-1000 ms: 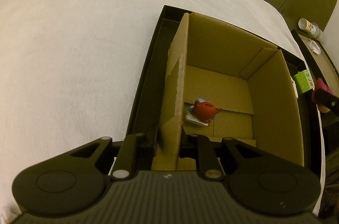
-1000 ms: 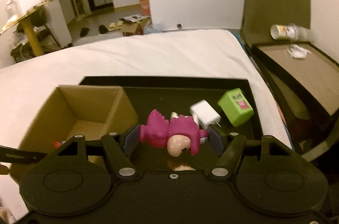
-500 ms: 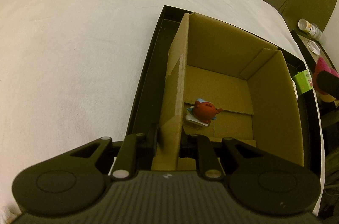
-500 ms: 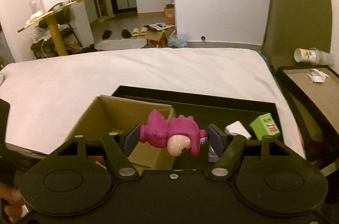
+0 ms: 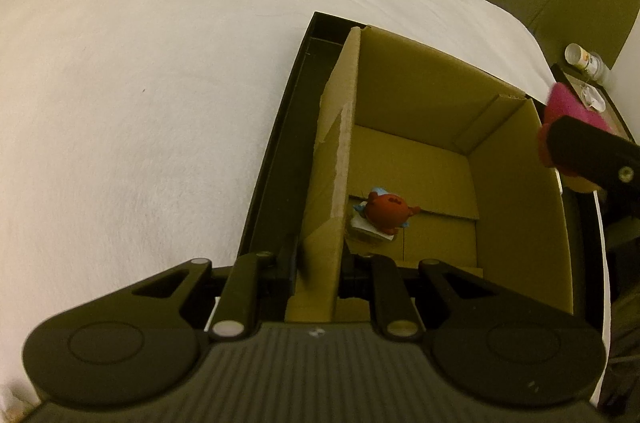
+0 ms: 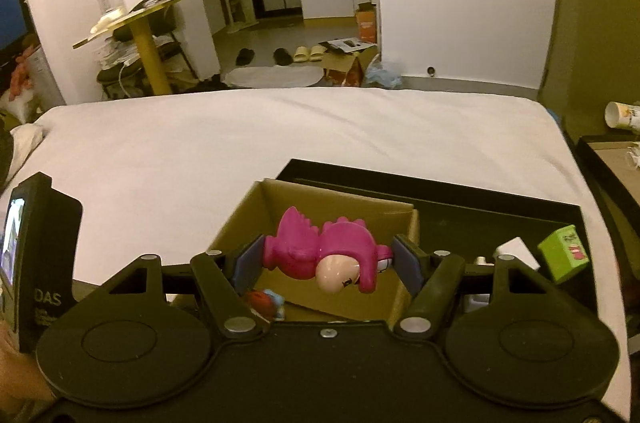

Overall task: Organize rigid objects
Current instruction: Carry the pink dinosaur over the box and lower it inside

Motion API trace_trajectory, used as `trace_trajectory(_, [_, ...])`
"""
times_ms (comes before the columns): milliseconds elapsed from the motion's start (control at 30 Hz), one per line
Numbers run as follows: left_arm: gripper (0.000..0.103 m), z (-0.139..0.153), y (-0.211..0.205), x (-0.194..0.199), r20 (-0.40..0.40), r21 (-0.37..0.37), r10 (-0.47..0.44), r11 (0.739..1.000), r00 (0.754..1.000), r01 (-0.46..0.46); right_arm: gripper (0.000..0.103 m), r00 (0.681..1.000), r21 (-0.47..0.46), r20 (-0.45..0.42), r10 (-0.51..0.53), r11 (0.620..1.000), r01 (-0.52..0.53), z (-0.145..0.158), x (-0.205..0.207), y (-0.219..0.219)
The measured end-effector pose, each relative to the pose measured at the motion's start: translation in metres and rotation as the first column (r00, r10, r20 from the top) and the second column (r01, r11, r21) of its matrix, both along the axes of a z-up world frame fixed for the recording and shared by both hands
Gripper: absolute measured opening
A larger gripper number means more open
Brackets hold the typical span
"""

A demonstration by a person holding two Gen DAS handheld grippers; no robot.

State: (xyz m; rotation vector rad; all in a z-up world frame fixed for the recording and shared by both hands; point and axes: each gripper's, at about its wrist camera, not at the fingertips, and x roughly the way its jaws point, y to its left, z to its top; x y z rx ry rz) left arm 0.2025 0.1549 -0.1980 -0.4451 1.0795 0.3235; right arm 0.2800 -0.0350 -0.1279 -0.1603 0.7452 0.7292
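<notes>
My right gripper is shut on a pink bird toy and holds it above the open cardboard box. The toy also shows at the right edge of the left wrist view. My left gripper is shut on the box's left wall. A red round toy lies on the box floor, and also shows in the right wrist view. The box stands in a black tray.
A green cube and a white charger lie in the black tray right of the box. The tray lies on a white bed. A side table with a cup stands at the right.
My right gripper has carried the pink bird toy left and up, from over the tray to above the box. The left gripper and box have not moved.
</notes>
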Motion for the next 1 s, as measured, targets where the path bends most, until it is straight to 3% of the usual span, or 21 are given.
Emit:
trace_trajectory(400, [0.016,0.001,0.001,-0.001,0.003,-0.003,0.007,1.000,1.000,-0.007,0.068,0.998,0.009,-0.064,0.025,1.000,-0.025,-0.013,-0.002,0.015])
trace_trajectory(1000, [0.017,0.001,0.003,-0.001,0.007,-0.013,0.011,1.000,1.000,-0.011,0.068,0.960,0.051,-0.281,-0.020,0.998,0.036,-0.048,0.020,0.024])
